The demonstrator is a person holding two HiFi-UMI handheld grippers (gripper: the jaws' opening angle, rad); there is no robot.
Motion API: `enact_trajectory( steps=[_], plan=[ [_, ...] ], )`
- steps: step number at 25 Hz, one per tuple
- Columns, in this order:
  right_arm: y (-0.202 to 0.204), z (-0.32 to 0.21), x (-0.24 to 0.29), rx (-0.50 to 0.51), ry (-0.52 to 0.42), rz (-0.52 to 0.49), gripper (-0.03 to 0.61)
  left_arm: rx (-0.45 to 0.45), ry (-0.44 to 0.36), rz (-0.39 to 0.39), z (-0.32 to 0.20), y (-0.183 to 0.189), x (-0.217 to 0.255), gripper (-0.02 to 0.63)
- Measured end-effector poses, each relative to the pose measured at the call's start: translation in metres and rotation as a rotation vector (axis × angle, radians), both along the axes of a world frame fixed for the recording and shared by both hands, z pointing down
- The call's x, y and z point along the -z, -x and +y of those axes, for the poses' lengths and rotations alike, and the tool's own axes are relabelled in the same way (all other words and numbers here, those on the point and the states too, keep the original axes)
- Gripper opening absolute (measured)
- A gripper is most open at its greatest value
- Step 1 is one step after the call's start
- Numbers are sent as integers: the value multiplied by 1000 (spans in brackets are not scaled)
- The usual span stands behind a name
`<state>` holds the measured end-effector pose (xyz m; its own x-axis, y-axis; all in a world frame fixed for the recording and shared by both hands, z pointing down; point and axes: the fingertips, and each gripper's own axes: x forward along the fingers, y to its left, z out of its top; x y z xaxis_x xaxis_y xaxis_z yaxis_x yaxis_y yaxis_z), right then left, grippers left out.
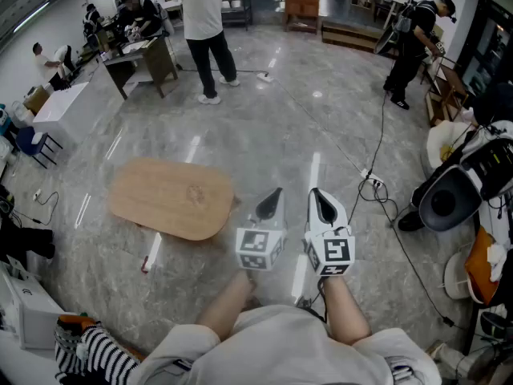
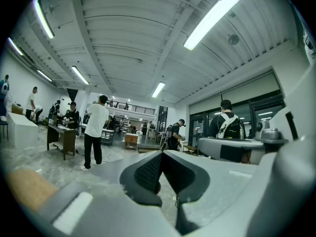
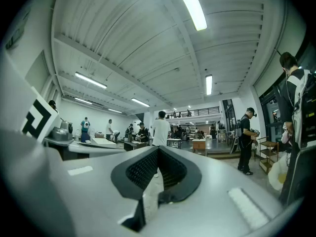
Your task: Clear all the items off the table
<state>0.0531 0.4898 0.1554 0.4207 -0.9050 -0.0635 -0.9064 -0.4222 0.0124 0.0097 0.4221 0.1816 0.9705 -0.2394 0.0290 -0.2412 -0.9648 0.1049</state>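
Right of the wooden table: both grippers hang side by side over the grey stone floor, close together, pointing forward.
Wooden table (image 1: 172,197): a low, rounded light-wood top, just to the left of the grippers; its near right edge lies close to the left gripper's tip.
Left gripper (image 1: 275,192): nearer the table. Its own view shows the dark ribbed pads (image 2: 148,171) pressed together at the tip (image 2: 161,153), with only floor behind them.
Right gripper (image 1: 316,193): on the far side of the left one from the table. Its jaws are pressed together at the tip (image 3: 158,149), pinching nothing.
Marker cubes: one on each gripper, (image 1: 260,249) and (image 1: 330,253), just above the person's bare forearms.
Cable (image 1: 383,203): a thin dark line on the floor, further right of the table than the grippers.
Person in a white shirt (image 1: 200,22): standing well beyond the table, beside a desk (image 1: 144,58).
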Motion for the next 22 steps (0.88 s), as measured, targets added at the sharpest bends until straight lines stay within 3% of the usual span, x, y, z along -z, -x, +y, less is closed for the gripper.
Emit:
enact_trajectory(
  steps=[22],
  plan=[
    [42,-58,-10,36,-6,-31,6,10,9,0,-43,37,-8,21]
  ],
)
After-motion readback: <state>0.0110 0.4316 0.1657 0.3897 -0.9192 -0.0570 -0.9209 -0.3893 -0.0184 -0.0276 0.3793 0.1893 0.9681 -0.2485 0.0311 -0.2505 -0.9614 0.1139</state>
